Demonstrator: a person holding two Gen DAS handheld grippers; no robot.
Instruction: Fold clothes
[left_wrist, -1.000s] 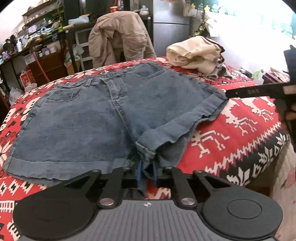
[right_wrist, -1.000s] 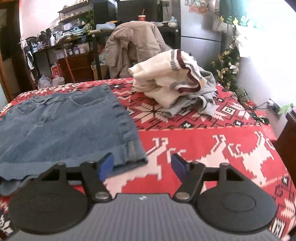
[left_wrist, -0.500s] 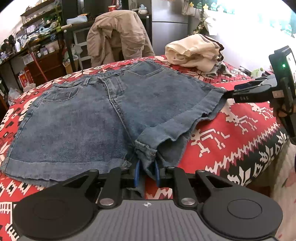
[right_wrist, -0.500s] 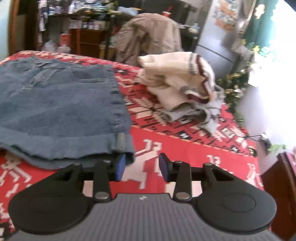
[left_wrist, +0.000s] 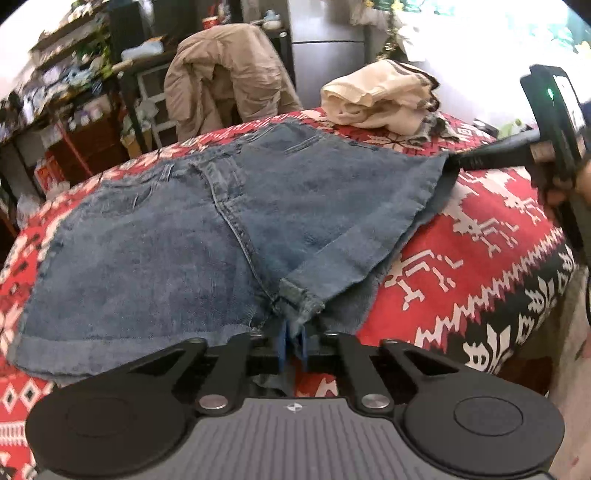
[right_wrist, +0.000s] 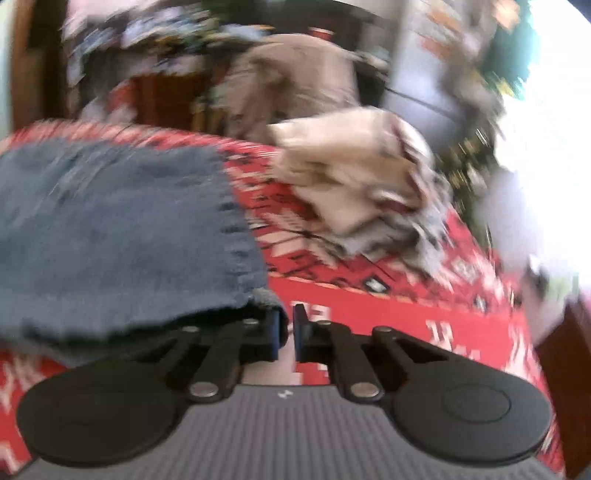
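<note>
Red patterned blanket: one denim shorts, left gripper and right gripper each pinching its hem, right jaws just closed.

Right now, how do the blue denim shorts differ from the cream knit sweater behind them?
The blue denim shorts lie spread flat near the cameras; the cream knit sweater sits bunched in a heap at the far side. The shorts are pinched at their hem by both tools; nothing touches the sweater. Both rest on the red patterned blanket.

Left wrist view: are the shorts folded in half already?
No, the shorts lie spread open, both legs side by side on the blanket.
</note>
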